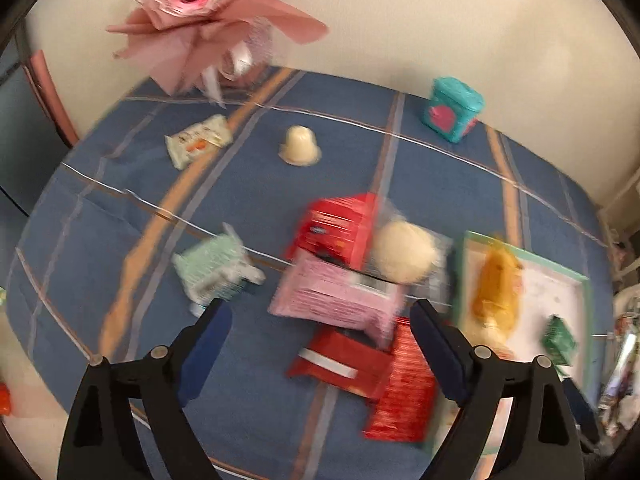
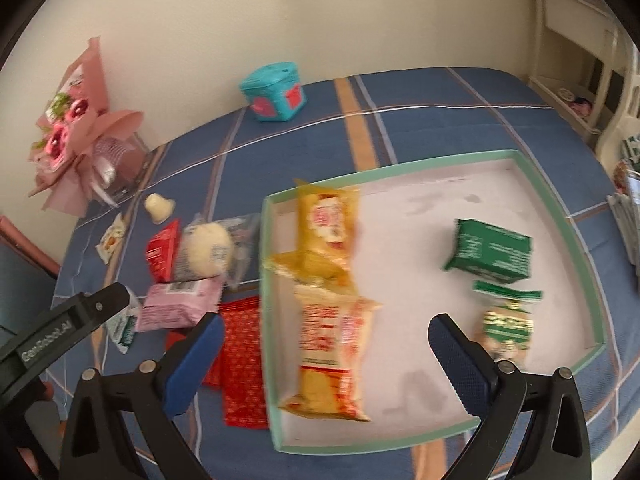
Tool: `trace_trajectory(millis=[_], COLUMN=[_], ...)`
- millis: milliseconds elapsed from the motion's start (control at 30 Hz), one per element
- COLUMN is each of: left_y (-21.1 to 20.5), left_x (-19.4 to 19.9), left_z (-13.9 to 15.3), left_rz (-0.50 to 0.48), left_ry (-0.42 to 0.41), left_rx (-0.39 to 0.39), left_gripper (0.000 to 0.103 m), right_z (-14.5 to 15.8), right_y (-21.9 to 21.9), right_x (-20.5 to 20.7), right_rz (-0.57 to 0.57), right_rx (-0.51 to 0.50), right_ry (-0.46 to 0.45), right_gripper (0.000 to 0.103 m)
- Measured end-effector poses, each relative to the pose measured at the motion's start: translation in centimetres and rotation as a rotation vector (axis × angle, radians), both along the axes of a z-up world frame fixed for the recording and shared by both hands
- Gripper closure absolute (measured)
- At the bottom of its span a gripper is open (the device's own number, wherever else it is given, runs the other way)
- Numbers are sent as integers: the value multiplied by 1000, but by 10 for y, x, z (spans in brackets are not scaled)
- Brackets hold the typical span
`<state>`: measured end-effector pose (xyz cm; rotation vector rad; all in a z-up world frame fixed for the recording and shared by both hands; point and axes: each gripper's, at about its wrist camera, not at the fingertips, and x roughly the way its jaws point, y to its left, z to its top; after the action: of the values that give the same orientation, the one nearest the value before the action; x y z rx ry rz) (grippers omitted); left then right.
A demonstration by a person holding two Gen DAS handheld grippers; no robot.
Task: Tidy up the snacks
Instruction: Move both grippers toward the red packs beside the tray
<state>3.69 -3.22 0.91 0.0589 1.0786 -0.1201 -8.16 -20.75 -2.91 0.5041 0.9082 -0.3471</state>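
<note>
Across the blue plaid tablecloth (image 2: 420, 120) the largest thing is the shallow tray (image 2: 400, 170) with its mint-green rim, and everything else is placed from it. Inside the tray, along its left wall, lie two yellow snack packets (image 2: 328, 292) end to end; toward its right side sit a dark green packet (image 2: 492, 254) and, nearer the camera, a clear green-labelled packet (image 2: 506, 326).

Just outside the tray's left wall lies a loose heap: a red patterned packet (image 2: 242, 364) against the wall, a pink packet (image 1: 340, 296) beside it, a red box-like packet (image 1: 336, 228) and a clear-wrapped pale round bun (image 1: 404, 256) behind. Farther left of the tray lies a mint-green packet (image 1: 218, 268).

The right gripper (image 2: 324, 356) hangs over the tray's near part, jaws wide and holding nothing, the yellow packets between its fingers. The left gripper (image 1: 320, 344) hovers above the heap, likewise wide and unloaded, the pink and red packets between its fingers.

Well behind the tray stand a teal tin (image 2: 274, 94), a pink bouquet (image 2: 76, 136), a small white wrapper (image 1: 198, 140) and a pale jelly cup (image 1: 300, 146).
</note>
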Motion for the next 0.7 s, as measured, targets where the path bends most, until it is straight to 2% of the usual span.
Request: trace_trajectory(millis=[133, 233, 333, 433, 700], left_y=[23, 43, 55, 61, 52], left_x=[8, 14, 18, 22, 28], left_z=[-3, -5, -9, -15, -41], left_rz=[35, 73, 95, 96, 58], left_ry=[-13, -15, -5, 16, 142], left_rx=[41, 24, -4, -20, -94], left_gripper=[10, 9, 7, 1, 1], right_z=[0, -2, -9, -20, -34], right_y=[21, 36, 51, 64, 73], right_x=[12, 19, 28, 35, 39], right_rz=[54, 98, 139, 164, 178], right_rx=[-28, -49, -24, -19, -112], right_ry=[-6, -2, 29, 77, 186], right_gripper=[0, 0, 0, 0, 0])
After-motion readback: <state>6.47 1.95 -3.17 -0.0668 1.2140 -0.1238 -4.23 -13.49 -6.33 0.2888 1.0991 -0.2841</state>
